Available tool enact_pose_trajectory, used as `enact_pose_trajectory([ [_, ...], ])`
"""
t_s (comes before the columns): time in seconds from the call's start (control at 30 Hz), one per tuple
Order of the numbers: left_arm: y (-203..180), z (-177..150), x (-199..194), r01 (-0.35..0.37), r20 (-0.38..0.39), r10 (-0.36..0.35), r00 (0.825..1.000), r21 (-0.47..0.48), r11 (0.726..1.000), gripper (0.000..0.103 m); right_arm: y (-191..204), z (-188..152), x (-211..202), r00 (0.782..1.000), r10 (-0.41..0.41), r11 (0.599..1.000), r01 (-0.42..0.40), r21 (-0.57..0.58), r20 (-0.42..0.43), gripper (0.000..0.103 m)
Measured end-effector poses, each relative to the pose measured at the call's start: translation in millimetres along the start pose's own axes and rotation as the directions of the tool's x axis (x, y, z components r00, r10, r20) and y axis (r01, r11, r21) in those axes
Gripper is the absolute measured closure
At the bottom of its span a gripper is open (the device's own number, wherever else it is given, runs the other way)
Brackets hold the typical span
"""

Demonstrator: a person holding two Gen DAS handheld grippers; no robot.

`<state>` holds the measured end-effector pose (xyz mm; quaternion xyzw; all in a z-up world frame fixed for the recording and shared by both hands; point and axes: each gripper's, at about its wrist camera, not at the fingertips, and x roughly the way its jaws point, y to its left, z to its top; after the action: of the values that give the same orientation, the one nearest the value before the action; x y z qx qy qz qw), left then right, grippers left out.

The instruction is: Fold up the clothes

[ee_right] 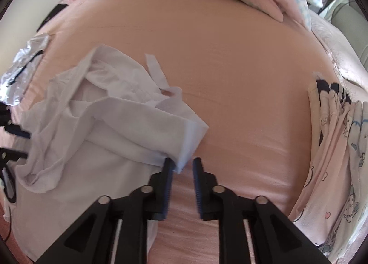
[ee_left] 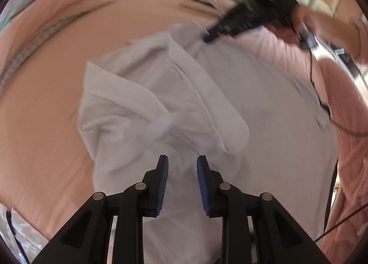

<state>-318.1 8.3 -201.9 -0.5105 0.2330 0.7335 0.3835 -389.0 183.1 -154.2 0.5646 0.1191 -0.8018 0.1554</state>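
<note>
The left claw (ee_left: 182, 167) hangs narrowly parted and empty over the crumpled white cotton shirt (ee_left: 230, 107) on the pink-sheeted bed (ee_left: 46, 114). The right claw (ee_right: 183, 167), also narrowly parted, touches the shirt's sleeve cuff (ee_right: 193, 135) without gripping it.

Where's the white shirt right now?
The white shirt lies crumpled on the pink bedsheet, left of centre in the right wrist view, its sleeve cuff beside the open right gripper.

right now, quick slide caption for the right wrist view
Open right gripper at the sleeve edge of a crumpled white shirt on a pink bedsheet.
</note>
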Motion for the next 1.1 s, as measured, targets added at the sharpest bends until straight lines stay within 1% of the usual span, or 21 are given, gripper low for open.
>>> enact_pose_trajectory([
  [0.07, -9, 0, 3, -0.023, -0.023, 0.024, 0.999, 0.061, 0.998, 0.080, -3, 1, 3, 1.000, 0.001, 1.000, -0.001, 0.020, -0.008, 0.081],
  [0.17, -17, 3, 6, -0.049, -0.007, 0.050, 0.999, 0.098, 0.994, 0.080, -5, 4, 2, 1.000, 0.019, 0.999, -0.019, 0.033, -0.001, 0.081],
  [0.23, -18, 7, 10, -0.071, -0.002, 0.071, 0.997, 0.109, 0.991, 0.076, -4, 7, 3, 1.000, 0.012, 0.999, -0.012, 0.031, -0.005, 0.081],
  [0.27, -18, 11, 13, -0.080, 0.004, 0.080, 0.997, 0.110, 0.991, 0.070, -4, 8, 4, 1.000, 0.008, 1.000, -0.008, 0.029, -0.005, 0.081],
  [0.3, -18, 15, 15, -0.082, 0.014, 0.081, 0.997, 0.106, 0.991, 0.067, -4, 10, 3, 1.000, 0.005, 1.000, -0.005, 0.029, -0.007, 0.080],
  [0.43, -13, 29, 24, -0.042, 0.061, 0.038, 0.997, 0.072, 0.997, 0.066, -5, 15, 2, 1.000, -0.002, 1.000, 0.002, 0.027, -0.009, 0.080],
  [0.47, -11, 32, 26, -0.033, 0.072, 0.029, 0.997, 0.050, 0.998, 0.070, -5, 15, 2, 1.000, -0.002, 1.000, 0.002, 0.026, -0.007, 0.080],
  [0.5, -8, 34, 27, -0.023, 0.083, 0.021, 0.996, 0.028, 0.999, 0.086, -6, 16, 2, 1.000, -0.002, 1.000, 0.002, 0.026, -0.005, 0.080],
  [0.53, -5, 36, 26, -0.016, 0.096, 0.016, 0.995, 0.005, 1.000, 0.097, -6, 17, 2, 1.000, -0.002, 1.000, 0.002, 0.026, -0.003, 0.080],
  [0.57, -3, 36, 22, -0.012, 0.111, 0.014, 0.994, -0.018, 1.000, 0.096, -6, 17, 0, 1.000, -0.008, 1.000, 0.008, 0.022, 0.011, 0.080],
  [0.6, 0, 36, 18, -0.011, 0.130, 0.016, 0.991, -0.041, 0.999, 0.096, -6, 18, -1, 1.000, -0.014, 1.000, 0.013, 0.018, 0.026, 0.085],
  [0.63, 4, 33, 11, -0.013, 0.156, 0.024, 0.988, -0.072, 0.997, 0.096, -6, 19, -5, 0.999, -0.016, 1.000, 0.015, 0.022, 0.052, 0.099],
  [0.67, 11, 30, 3, -0.015, 0.181, 0.035, 0.983, -0.112, 0.994, 0.096, -6, 20, -9, 0.997, -0.018, 1.000, 0.016, 0.025, 0.079, 0.099],
  [0.7, 19, 24, -5, -0.018, 0.204, 0.050, 0.978, -0.157, 0.987, 0.096, -6, 21, -14, 0.994, -0.019, 0.999, 0.017, 0.028, 0.105, 0.099],
  [0.77, 41, 10, -21, -0.024, 0.241, 0.087, 0.967, -0.255, 0.967, 0.096, -5, 29, -14, 0.991, -0.044, 0.999, 0.041, 0.023, 0.123, 0.099],
  [0.83, 63, -5, -38, -0.025, 0.273, 0.127, 0.954, -0.351, 0.936, 0.097, -3, 36, -14, 0.988, -0.068, 0.998, 0.066, 0.018, 0.141, 0.100],
  [0.9, 84, -20, -54, -0.021, 0.301, 0.171, 0.938, -0.443, 0.896, 0.096, -2, 43, -14, 0.983, -0.091, 0.996, 0.090, 0.014, 0.159, 0.100],
  [0.93, 93, -26, -61, -0.020, 0.307, 0.187, 0.933, -0.475, 0.880, 0.096, -2, 46, -14, 0.982, -0.095, 0.995, 0.094, 0.012, 0.160, 0.100],
  [1.0, 104, -39, -73, -0.030, 0.307, 0.216, 0.927, -0.511, 0.859, 0.096, 1, 53, -12, 0.982, -0.093, 0.995, 0.095, -0.003, 0.163, 0.100],
  [1.03, 107, -41, -78, -0.035, 0.308, 0.226, 0.924, -0.522, 0.852, 0.096, 13, 55, -2, 0.980, -0.104, 0.994, 0.108, -0.015, 0.172, 0.100],
  [1.1, 116, -34, -82, -0.028, 0.316, 0.232, 0.920, -0.537, 0.843, 0.096, 27, 61, -1, 0.971, -0.137, 0.987, 0.152, -0.061, 0.195, 0.100],
])
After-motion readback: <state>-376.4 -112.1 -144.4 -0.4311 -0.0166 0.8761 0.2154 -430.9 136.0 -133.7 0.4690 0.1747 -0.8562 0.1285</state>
